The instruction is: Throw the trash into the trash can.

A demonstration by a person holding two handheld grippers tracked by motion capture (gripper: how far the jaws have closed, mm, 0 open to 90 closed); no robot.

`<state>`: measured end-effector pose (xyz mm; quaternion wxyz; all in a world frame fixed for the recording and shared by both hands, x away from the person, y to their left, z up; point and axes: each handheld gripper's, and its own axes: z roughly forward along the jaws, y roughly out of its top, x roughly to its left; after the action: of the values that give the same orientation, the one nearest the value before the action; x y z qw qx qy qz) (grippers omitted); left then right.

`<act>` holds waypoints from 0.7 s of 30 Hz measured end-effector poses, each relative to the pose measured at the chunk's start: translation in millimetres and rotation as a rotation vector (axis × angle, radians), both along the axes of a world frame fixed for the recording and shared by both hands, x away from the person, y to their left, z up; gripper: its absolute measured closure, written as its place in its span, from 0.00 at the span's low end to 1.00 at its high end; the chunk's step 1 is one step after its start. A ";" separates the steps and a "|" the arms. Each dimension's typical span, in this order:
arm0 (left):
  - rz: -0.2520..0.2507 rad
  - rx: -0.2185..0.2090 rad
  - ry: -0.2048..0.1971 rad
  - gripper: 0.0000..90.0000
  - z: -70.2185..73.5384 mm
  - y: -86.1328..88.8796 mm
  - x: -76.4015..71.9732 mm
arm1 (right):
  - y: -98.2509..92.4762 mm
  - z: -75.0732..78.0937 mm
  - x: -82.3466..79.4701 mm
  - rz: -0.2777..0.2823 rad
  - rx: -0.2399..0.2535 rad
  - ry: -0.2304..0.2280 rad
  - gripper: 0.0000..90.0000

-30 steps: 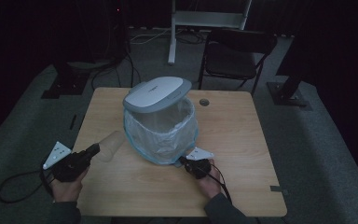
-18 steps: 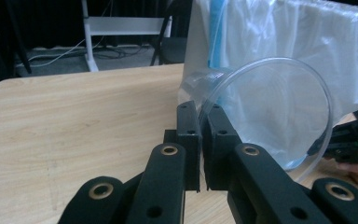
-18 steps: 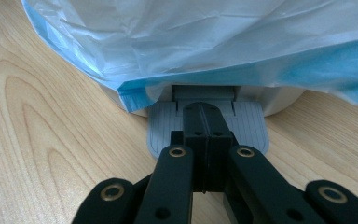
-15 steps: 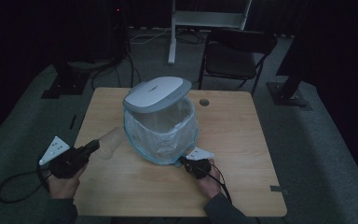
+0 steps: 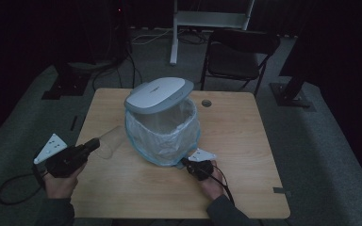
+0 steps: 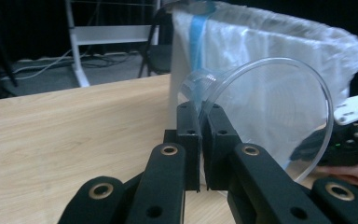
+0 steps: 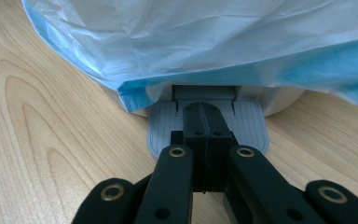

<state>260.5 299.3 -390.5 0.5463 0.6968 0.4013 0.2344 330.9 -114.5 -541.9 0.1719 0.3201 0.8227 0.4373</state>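
A white pedal bin point(image 5: 162, 134) lined with a blue-edged plastic bag point(image 7: 214, 42) stands mid-table with its grey lid point(image 5: 159, 94) raised. My left gripper point(image 5: 94, 142) hovers over the table's left side and is shut on the rim of a clear plastic cup point(image 5: 109, 141), which lies tilted on its side towards the bin. In the left gripper view the jaws point(image 6: 200, 116) pinch the cup point(image 6: 270, 130) at its rim, with the bin point(image 6: 270, 51) just behind. My right gripper point(image 5: 185, 163) is shut, and its tips point(image 7: 204, 112) rest on the bin's grey pedal point(image 7: 165, 133).
The wooden table point(image 5: 245, 155) has a cable hole point(image 5: 206, 102) behind the bin. A black chair point(image 5: 238, 56) and a white stand point(image 5: 174, 37) are beyond the far edge. Black stand bases point(image 5: 66, 84) sit on the floor at both sides.
My left gripper has carried the cup a little forward and up towards the bin. The right gripper has stayed on the pedal and the lid has stayed raised.
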 end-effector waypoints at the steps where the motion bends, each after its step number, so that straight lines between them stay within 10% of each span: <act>1: -0.009 -0.004 0.002 0.97 0.8 -0.4 0.2 | 0.0 0.0 0.0 0.000 0.000 0.000 1.00; 21: -0.116 0.058 0.020 0.97 24.9 -5.8 8.3 | -0.1 0.0 0.0 0.000 0.002 0.003 1.00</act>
<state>268.8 293.5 -365.6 0.5346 0.7366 0.3589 0.2069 330.9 -114.6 -542.0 0.1704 0.3207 0.8226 0.4375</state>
